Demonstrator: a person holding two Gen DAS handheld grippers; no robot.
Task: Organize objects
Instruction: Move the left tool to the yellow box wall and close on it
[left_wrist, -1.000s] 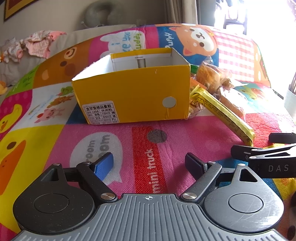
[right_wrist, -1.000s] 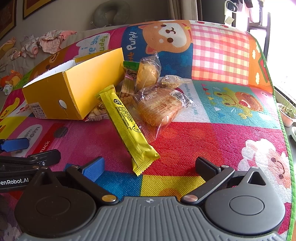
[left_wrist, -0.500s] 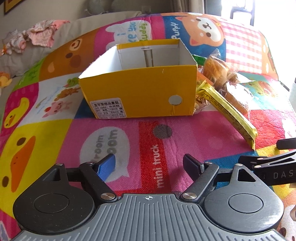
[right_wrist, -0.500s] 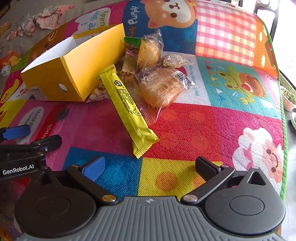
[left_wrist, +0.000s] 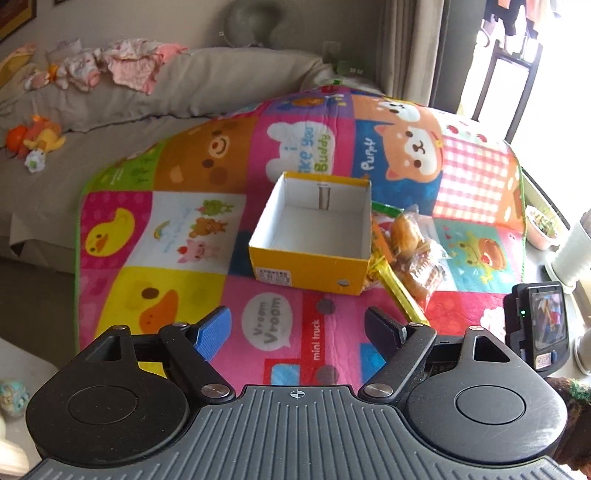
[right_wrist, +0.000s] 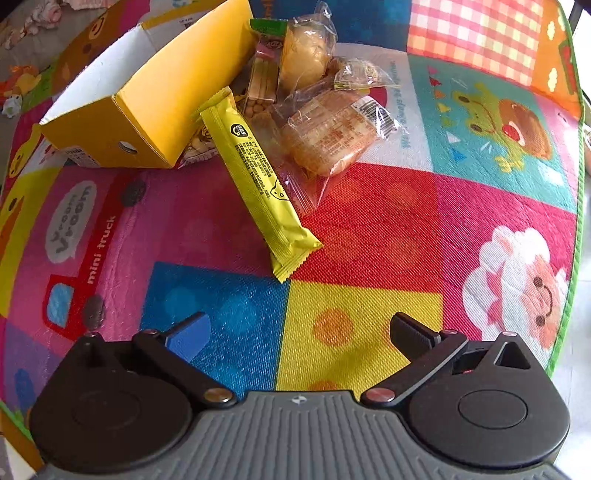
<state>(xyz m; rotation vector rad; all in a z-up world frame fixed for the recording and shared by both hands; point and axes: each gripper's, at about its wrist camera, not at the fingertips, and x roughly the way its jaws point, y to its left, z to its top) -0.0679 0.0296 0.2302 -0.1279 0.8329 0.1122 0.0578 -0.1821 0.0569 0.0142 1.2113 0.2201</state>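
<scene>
Both grippers hover with jaws spread and holding nothing: the left gripper (left_wrist: 297, 332) faces the yellow box (left_wrist: 314, 236), which stands open and empty on the play mat (right_wrist: 369, 314). The right gripper (right_wrist: 299, 332) is the nearer one to the yellow snack bar (right_wrist: 256, 177). The bar lies ahead and slightly left of its jaws, its long axis running away toward the box, its far end beside the wrapped snacks (right_wrist: 325, 129) piled against the box's right wall.
</scene>
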